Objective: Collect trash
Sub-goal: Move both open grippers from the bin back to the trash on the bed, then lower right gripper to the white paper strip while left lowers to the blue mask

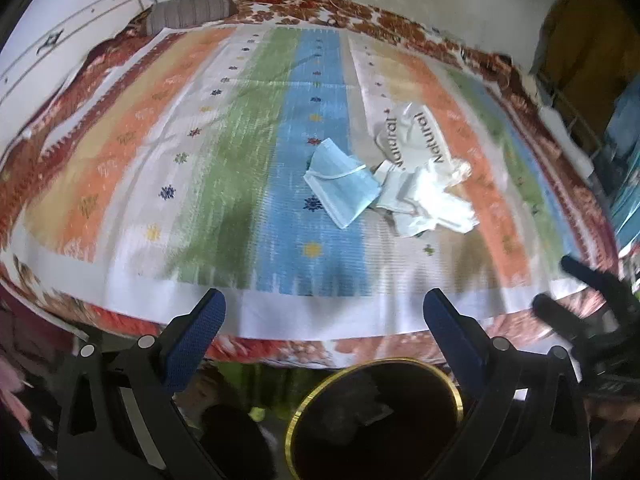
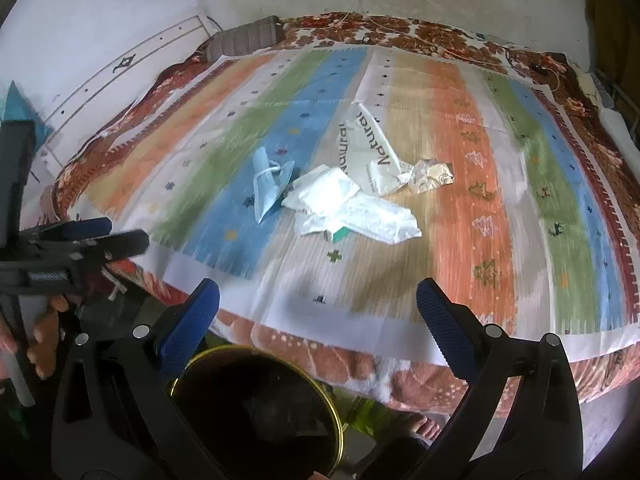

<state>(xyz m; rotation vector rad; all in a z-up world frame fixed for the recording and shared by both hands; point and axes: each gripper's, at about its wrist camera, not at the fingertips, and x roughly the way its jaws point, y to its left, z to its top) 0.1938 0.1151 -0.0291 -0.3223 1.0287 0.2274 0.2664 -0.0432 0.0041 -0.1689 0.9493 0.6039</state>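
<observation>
A small heap of trash lies mid-bed on the striped cloth: a blue face mask (image 1: pixel 342 184) (image 2: pixel 269 184), white plastic wrappers (image 1: pixel 430 200) (image 2: pixel 352 210), a white bag printed "Natural" (image 1: pixel 412 136) (image 2: pixel 370 152) and a crumpled paper ball (image 2: pixel 430 174). A dark bin with a gold rim (image 1: pixel 376 420) (image 2: pixel 256 412) stands on the floor below the bed's near edge. My left gripper (image 1: pixel 324 316) is open and empty, above the bin, short of the trash. My right gripper (image 2: pixel 318 308) is open and empty, also near the bed edge.
The striped cloth (image 1: pixel 224 160) covers a bed with a floral blanket (image 2: pixel 360 368). A grey pillow (image 1: pixel 188 10) lies at the far left corner by a white wall. The left gripper also shows in the right wrist view (image 2: pixel 80 240), the right gripper in the left wrist view (image 1: pixel 584 304).
</observation>
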